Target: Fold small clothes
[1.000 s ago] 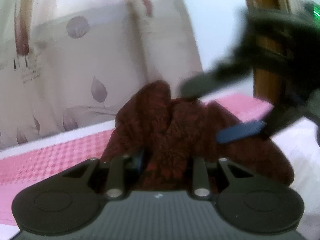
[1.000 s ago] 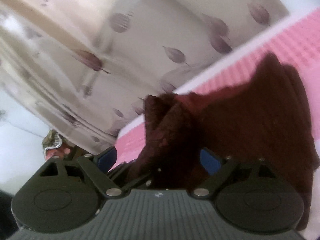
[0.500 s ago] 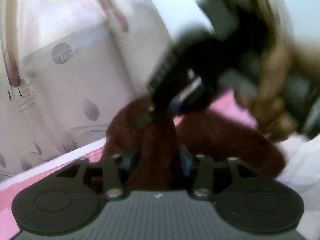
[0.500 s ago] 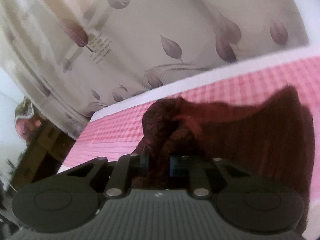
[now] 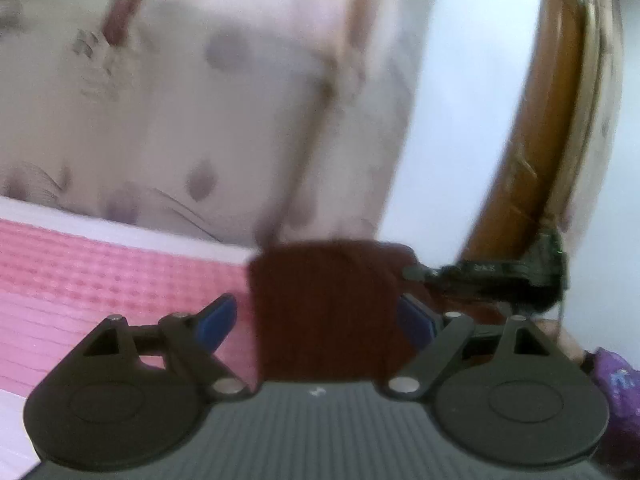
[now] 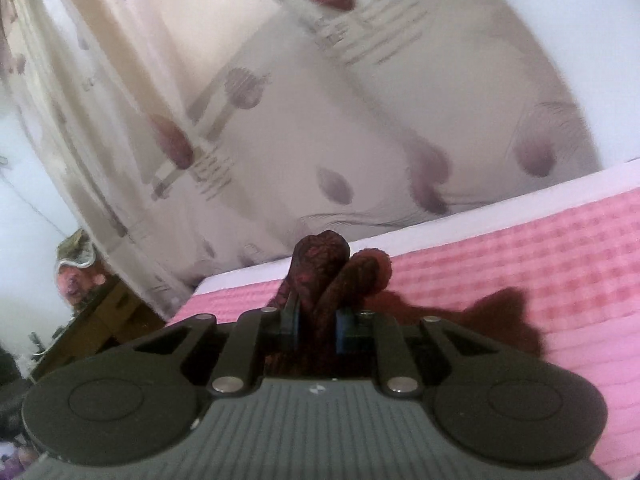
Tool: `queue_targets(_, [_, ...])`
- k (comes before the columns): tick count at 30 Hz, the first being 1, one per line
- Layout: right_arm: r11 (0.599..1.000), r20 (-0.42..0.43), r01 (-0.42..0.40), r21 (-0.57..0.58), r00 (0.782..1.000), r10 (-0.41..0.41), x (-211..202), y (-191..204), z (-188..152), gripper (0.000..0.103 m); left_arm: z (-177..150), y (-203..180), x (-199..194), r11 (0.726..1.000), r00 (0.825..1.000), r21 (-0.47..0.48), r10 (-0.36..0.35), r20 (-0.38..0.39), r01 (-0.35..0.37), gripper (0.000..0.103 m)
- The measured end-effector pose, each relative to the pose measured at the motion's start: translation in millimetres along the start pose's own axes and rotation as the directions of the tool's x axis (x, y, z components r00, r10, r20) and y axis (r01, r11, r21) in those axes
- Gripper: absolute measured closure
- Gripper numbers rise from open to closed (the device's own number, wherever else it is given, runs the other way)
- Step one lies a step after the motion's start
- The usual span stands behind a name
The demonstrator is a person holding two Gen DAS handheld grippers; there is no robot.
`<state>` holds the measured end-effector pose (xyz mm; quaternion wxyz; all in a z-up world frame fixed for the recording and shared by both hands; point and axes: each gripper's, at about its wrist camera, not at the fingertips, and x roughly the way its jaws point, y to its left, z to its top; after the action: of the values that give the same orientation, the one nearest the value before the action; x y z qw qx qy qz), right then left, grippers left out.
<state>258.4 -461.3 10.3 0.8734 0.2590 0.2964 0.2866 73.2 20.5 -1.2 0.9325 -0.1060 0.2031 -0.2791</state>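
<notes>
Your right gripper pinches the bunched maroon garment while your left gripper gapes open; lose that pinch and the fold could collapse.

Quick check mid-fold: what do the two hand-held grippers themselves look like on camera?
Both look alike. The left hand-held gripper and the right hand-held gripper each have a ribbed dark grey body, two round black discs at the sides, black linkage arms with silver pivot pins, blue finger pads, and a small white mark centred on the body.
</notes>
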Motion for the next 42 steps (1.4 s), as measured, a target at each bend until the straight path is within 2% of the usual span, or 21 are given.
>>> queue_targets(3, [0.999,0.011,0.012,0.035,1.0,-0.013,-2,-28,-8,0.083,-11,-19,28,0.997,0.997,0.073,-0.03,-0.066,0.035,0.016])
queue_targets(5, [0.999,0.021,0.014,0.051,1.0,-0.015,-2,-44,-17,0.083,-23,-33,39,0.994,0.993,0.084,-0.059,-0.102,0.068,0.016])
queue_targets(7, [0.998,0.035,0.003,0.064,0.999,-0.005,-3,-57,-28,0.083,-34,-43,51,0.99,0.984,0.088,-0.097,-0.151,0.111,0.016])
queue_targets(12, [0.992,0.11,-0.045,0.115,0.993,0.032,-15,-79,-46,0.083,-60,-63,62,0.971,0.969,0.177,-0.125,-0.213,0.164,0.016])
queue_targets(15, [0.989,0.146,-0.058,0.14,0.989,0.037,-21,-91,-54,0.083,-73,-70,66,0.959,0.965,0.239,-0.095,-0.243,0.154,0.016])
queue_targets(17, [0.99,0.139,-0.023,0.136,0.99,0.004,-19,-93,-57,0.082,-77,-71,71,0.954,0.967,0.266,-0.072,-0.246,0.138,0.016])
queue_targets(21, [0.989,0.188,-0.014,0.146,0.982,-0.014,-27,-86,-50,0.069,-76,-69,76,0.96,0.966,0.25,-0.063,-0.251,0.127,0.014])
queue_targets(22, [0.991,0.19,-0.012,0.134,0.982,-0.014,-29,-83,-46,0.058,-76,-69,76,0.959,0.966,0.253,-0.061,-0.252,0.126,0.014])
queue_targets(24, [0.993,0.165,0.019,0.116,0.986,-0.038,-30,-77,-36,0.045,-77,-69,78,0.957,0.967,0.263,-0.055,-0.251,0.122,0.014])
queue_targets(27, [0.995,0.098,0.094,0.029,0.991,-0.096,-20,-64,-26,0.045,-82,-76,76,0.943,0.97,0.315,-0.03,-0.243,0.108,0.014])
queue_targets(28, [0.993,0.075,0.116,0.014,0.99,-0.117,-14,-61,-24,0.054,-84,-78,75,0.94,0.971,0.325,-0.022,-0.239,0.102,0.014])
queue_targets(30, [0.986,0.033,0.164,-0.039,0.986,-0.163,-1,-52,-23,0.081,-85,-79,73,0.939,0.973,0.331,-0.015,-0.229,0.093,0.014])
queue_targets(32, [0.978,0.058,0.187,-0.087,0.981,-0.183,3,-41,-22,0.083,-85,-77,72,0.941,0.973,0.327,-0.013,-0.23,0.09,0.014])
queue_targets(35, [0.988,0.196,0.144,-0.055,0.972,-0.131,-14,-38,-18,0.086,-85,-78,69,0.936,0.973,0.335,-0.03,-0.231,0.108,0.014])
queue_targets(36, [0.99,0.216,0.138,-0.04,0.968,-0.127,-16,-44,-19,0.087,-85,-79,70,0.933,0.971,0.343,-0.028,-0.236,0.11,0.014])
queue_targets(40, [0.982,0.138,0.166,0.091,0.974,-0.178,5,-90,-44,0.087,-92,-85,71,0.914,0.973,0.39,-0.026,-0.228,0.115,0.013])
queue_targets(42, [0.98,0.145,0.114,0.164,0.98,-0.139,1,-105,-54,0.086,-93,-84,72,0.916,0.97,0.385,-0.022,-0.241,0.116,0.009])
